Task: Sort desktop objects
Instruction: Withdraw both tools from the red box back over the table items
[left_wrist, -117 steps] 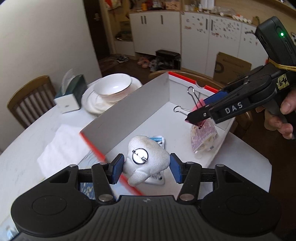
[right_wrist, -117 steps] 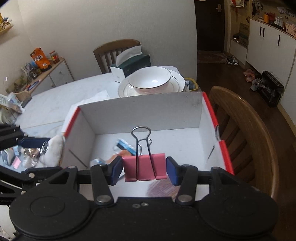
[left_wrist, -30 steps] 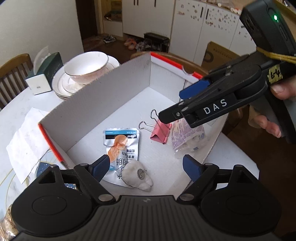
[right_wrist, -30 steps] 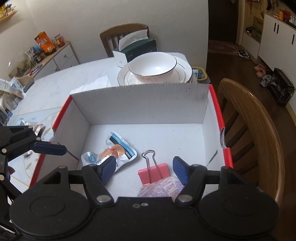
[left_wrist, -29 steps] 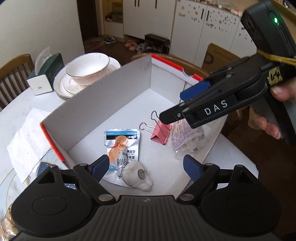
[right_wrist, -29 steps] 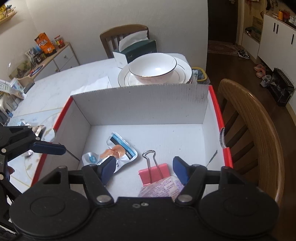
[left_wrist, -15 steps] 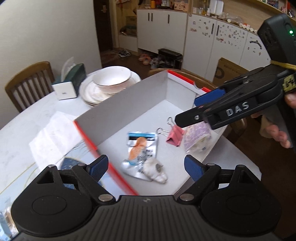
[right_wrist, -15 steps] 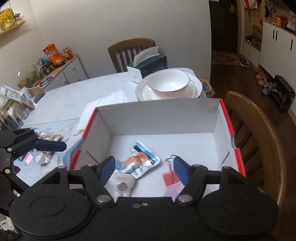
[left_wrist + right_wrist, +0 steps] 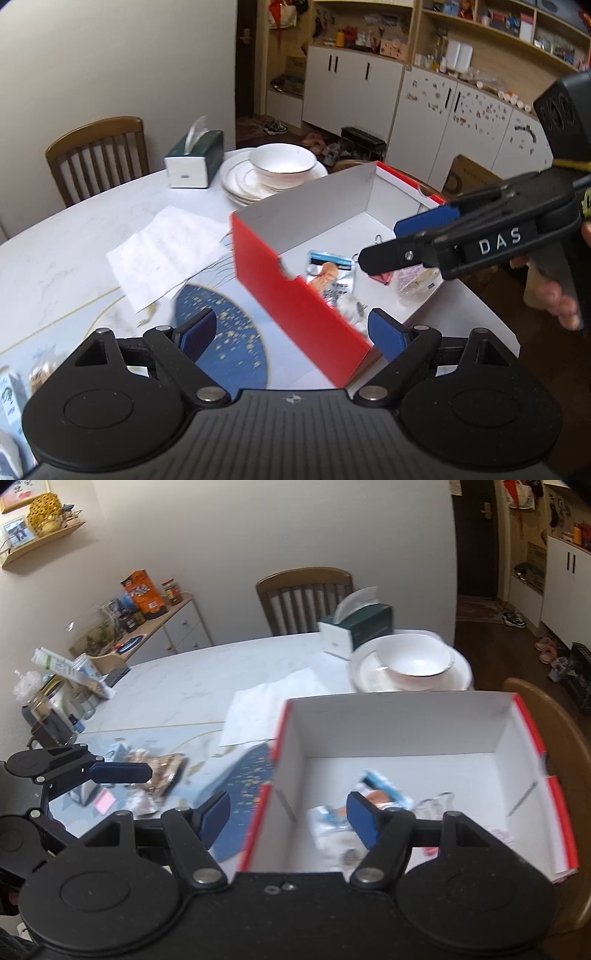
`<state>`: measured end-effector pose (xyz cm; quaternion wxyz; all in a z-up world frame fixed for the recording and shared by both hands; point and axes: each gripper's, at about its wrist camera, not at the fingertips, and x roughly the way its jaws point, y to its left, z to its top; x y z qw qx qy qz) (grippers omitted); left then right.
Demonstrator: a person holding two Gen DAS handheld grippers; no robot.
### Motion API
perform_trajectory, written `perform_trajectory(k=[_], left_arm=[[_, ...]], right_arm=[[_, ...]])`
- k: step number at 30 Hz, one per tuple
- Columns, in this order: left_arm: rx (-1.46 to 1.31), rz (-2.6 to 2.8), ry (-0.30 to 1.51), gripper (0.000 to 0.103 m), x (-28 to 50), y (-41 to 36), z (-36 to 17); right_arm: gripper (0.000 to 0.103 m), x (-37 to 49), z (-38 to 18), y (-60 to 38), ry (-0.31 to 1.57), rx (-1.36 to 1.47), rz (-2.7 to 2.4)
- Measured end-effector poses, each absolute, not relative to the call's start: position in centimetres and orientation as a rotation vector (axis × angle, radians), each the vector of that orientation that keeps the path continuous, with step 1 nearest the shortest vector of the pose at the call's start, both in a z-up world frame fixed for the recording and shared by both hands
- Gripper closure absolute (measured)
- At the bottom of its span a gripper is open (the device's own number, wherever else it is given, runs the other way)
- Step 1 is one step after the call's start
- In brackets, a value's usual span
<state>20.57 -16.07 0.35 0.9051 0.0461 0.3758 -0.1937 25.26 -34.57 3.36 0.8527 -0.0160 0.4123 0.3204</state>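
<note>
A red-edged white cardboard box (image 9: 295,299) (image 9: 406,720) stands at the table's right end. In it lie a blue and orange snack packet (image 9: 330,266) (image 9: 382,792), a white plush toy (image 9: 351,312), a pink binder clip (image 9: 382,277) and a clear snack bag (image 9: 413,278). My left gripper (image 9: 291,332) is open and empty, above the box's near red wall. My right gripper (image 9: 288,818) is open and empty, above the box's left wall. Several loose snack packets (image 9: 159,771) lie on the table left of the box.
A white paper sheet (image 9: 166,254) lies on the marble table (image 9: 66,251). Stacked plates with a bowl (image 9: 282,166) and a green tissue box (image 9: 194,158) stand behind the box. Wooden chairs (image 9: 303,598) stand around. Jars and cartons (image 9: 62,686) crowd the far left.
Both grippers have pulled back and to the left, away from the box's inside. The box now sits further right in both views. Both stay open and empty.
</note>
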Motion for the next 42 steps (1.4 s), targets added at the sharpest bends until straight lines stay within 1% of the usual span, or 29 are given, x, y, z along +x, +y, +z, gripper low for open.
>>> perform_trajectory(k=[19,29,42], left_arm=[[0.085,-0.248,0.752,0.014,15.0,-2.5,-0.7],[0.071,-0.177,0.794,0.014,13.2,3.1,-3.2],[0.058,-0.091,0.865,0.014,14.4,7.5,-7.5]], right_arm=[[0.034,19.5,1.6,-22.1,0.906,-0.067,0.736],[0.034,18.3,0.1,-17.4,0.938,-0.102,0.733],[0.034,19.1,-2.9,-13.0,0.988,-0.148,0.722]])
